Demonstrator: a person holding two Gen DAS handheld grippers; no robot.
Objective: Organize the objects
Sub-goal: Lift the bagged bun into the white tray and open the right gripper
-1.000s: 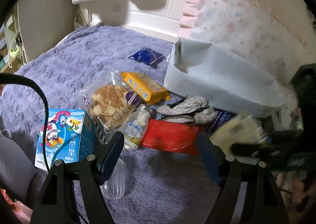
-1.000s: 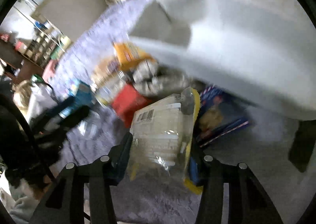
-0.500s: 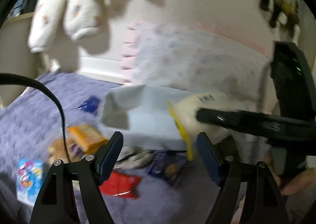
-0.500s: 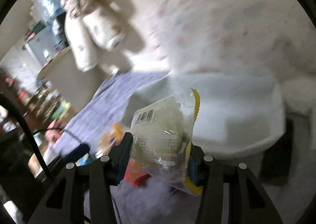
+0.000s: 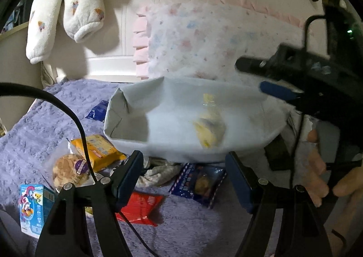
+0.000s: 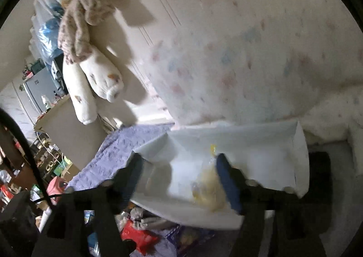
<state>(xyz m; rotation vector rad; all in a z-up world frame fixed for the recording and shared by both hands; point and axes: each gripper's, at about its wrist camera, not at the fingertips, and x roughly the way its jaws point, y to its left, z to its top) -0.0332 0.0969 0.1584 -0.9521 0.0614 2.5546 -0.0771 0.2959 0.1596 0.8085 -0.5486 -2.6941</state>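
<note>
Your right claw (image 6: pixel 181 177) gapes empty above the soft white bin (image 5: pixel 136 118), the crinkly yellow packet (image 5: pixel 209 128) inside. Your left claw (image 5: pixel 183 179) is spread wide, empty, over fuzzy purple bedding (image 5: pixel 45 121).

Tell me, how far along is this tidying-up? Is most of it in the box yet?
Barely started. One clear yellow-edged snack bag is in the white fabric bin, blurred; the right gripper above it is open. The left gripper is open, holding nothing. Left on the purple blanket: yellow packet, cookie bag, red packet, dark blue packet, blue carton.
</note>
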